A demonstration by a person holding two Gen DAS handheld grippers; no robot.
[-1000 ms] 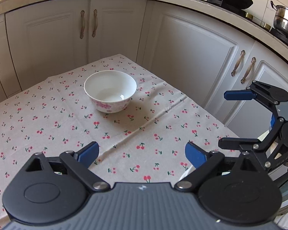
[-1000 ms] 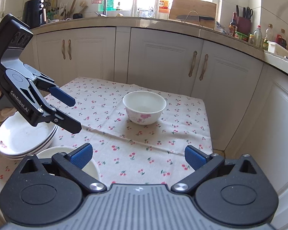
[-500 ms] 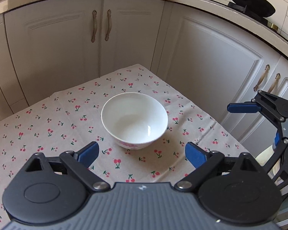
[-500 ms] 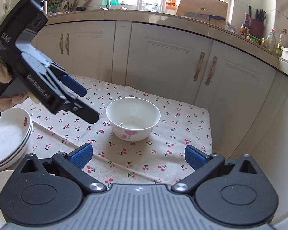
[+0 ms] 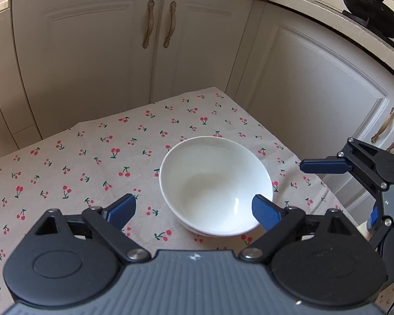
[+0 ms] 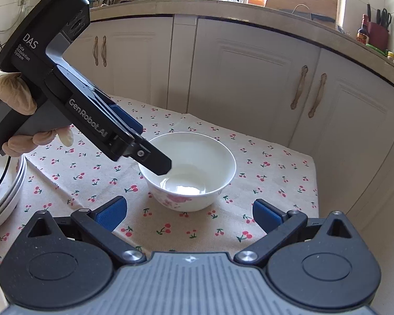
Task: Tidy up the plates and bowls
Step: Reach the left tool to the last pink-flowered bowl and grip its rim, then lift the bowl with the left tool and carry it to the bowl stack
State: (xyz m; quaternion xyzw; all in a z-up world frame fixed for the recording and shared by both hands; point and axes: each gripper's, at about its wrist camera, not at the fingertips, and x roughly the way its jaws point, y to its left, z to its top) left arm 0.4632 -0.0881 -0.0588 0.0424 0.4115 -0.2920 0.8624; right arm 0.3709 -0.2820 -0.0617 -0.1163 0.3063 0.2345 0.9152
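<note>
A white bowl (image 5: pixel 215 186) with a pink flower print (image 6: pixel 186 173) stands empty on the cherry-print tablecloth (image 5: pixel 73 173). My left gripper (image 5: pixel 193 210) hangs just over the bowl's near side. Its jaws are closing, and no pad presses on the bowl. Its right fingertip (image 5: pixel 262 210) overlaps the rim, while the left one stays off to the side. In the right wrist view a gloved hand (image 6: pixel 15 97) holds the left gripper (image 6: pixel 149 147), one finger (image 6: pixel 160 165) tipped over the bowl's left rim. My right gripper (image 6: pixel 189 214) is open, just short of the bowl.
Stacked white plates (image 6: pixel 2 202) sit at the table's left edge. White cabinets (image 6: pixel 249 78) close in behind and to the right of the small table. The table's right edge (image 6: pixel 315 183) drops off near the bowl. A black wok (image 5: pixel 373 18) rests on the counter.
Both grippers have come forward and down toward the bowl, which now fills more of each view. The left gripper's finger now overlaps the bowl's rim, and its jaws stand slightly narrower.
</note>
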